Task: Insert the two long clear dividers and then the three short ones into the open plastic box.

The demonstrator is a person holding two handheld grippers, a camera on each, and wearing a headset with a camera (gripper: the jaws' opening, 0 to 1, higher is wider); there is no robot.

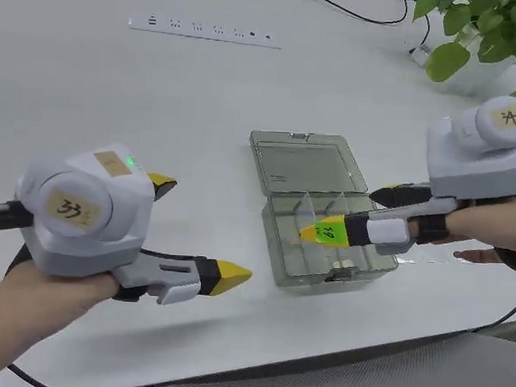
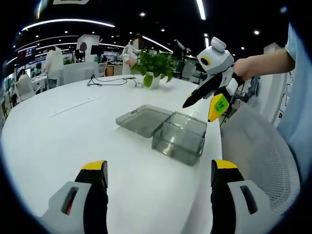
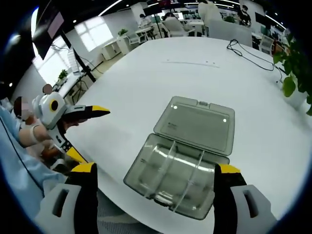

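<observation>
The clear plastic box point(image 1: 333, 248) stands open in the middle of the white table, its lid point(image 1: 306, 166) lying flat on the far side. Two long clear dividers point(image 3: 168, 165) stand upright inside it, running side by side. I cannot make out short dividers. My right gripper point(image 1: 347, 214) is open and holds nothing, its jaws over the box's right part. The right gripper view looks down on the box point(image 3: 175, 175) between its open jaws point(image 3: 156, 170). My left gripper point(image 1: 201, 232) is open and holds nothing, left of the box and apart from it. The box point(image 2: 178, 136) lies ahead of it.
A white power strip point(image 1: 203, 30) lies at the far side of the table. A potted plant point(image 1: 479, 32) stands at the back right with a black cable point(image 1: 352, 9) beside it. The table's front edge point(image 1: 336, 355) runs close below the box.
</observation>
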